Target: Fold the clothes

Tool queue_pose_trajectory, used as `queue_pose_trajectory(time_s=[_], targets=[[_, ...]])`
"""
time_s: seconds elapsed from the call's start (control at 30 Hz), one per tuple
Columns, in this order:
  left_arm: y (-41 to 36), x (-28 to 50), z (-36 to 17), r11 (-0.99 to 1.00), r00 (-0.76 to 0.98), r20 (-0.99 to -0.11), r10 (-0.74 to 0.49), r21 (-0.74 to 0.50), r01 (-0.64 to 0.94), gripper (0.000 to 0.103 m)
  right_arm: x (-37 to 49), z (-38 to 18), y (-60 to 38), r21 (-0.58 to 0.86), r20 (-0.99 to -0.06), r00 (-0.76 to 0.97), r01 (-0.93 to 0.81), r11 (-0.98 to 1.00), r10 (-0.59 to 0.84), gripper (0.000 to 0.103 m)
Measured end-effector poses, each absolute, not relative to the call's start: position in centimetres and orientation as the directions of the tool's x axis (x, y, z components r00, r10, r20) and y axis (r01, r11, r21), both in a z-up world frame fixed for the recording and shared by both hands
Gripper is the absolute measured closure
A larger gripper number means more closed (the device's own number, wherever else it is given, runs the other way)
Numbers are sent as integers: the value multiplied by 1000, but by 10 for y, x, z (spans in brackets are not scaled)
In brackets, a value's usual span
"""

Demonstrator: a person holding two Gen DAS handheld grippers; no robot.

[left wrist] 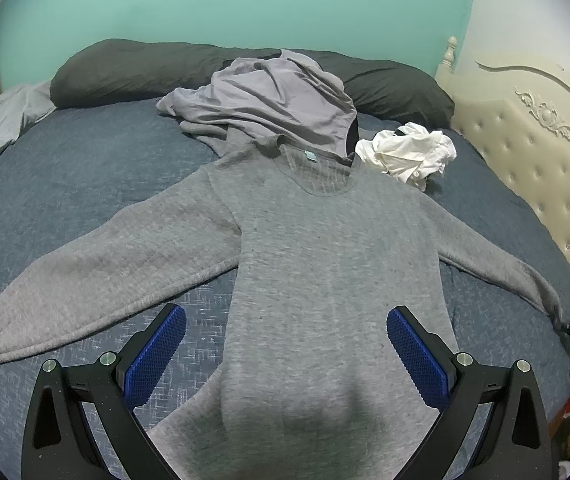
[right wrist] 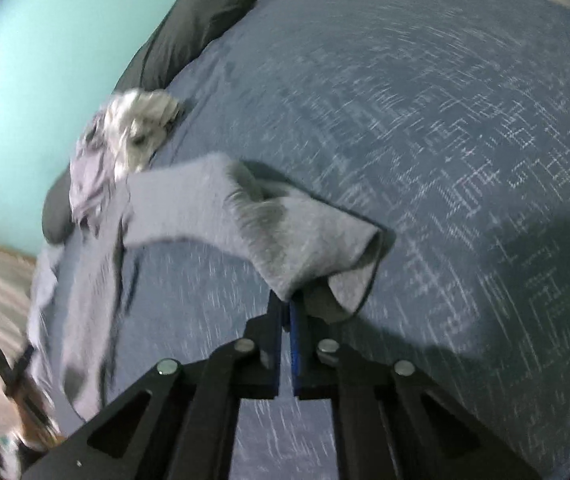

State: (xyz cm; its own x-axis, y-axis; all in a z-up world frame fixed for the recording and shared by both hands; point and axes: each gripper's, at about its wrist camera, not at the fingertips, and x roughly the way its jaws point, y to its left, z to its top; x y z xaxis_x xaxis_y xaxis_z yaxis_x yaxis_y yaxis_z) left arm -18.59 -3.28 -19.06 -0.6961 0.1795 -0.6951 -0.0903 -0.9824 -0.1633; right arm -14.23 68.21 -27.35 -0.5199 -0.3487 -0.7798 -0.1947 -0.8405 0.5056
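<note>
Grey sweater (left wrist: 325, 248) lies flat on the bed (left wrist: 85, 168), face up, collar toward the top of the frame, hem toward the bottom. Long axis runs bottom to top; sleeves spread lower left and right.

Left tongs (left wrist: 287, 356) stand wide, pads above the lower body of the sweater, gripping nothing.

Right tongs (right wrist: 287, 300) pinched narrow on the cuff of the right sleeve (right wrist: 305, 232), which rises from them toward the upper left of that frame; the view is blurred. Judgement: the sleeve must cross inward, toward the body, and the right hand is the nearer.

Count: one sweater laid out, one lilac garment (left wrist: 269, 96), one white garment (left wrist: 409, 152), both crumpled beyond the collar. One dark pillow (left wrist: 125, 72).
</note>
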Motion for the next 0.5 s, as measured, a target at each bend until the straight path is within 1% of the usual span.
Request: queue_pose_trajectory(time_s=[0.1,0.33,0.5], targets=[[-32,-186,-190,-983,-695,-696,179,-160,-94,0,-129,-278,675,437,-814,-489,-159,-885,-314,100],[-25,-185,-188,-982,-694,-695,186,-155,-108,0,-118,-278,674,396,-825,-487,-137,-908,-286,100],[-26,-185,-188,-982,-692,-698,184,-152,-108,0,-119,-276,675,423,-811,-499,-136,-896,-307,98]])
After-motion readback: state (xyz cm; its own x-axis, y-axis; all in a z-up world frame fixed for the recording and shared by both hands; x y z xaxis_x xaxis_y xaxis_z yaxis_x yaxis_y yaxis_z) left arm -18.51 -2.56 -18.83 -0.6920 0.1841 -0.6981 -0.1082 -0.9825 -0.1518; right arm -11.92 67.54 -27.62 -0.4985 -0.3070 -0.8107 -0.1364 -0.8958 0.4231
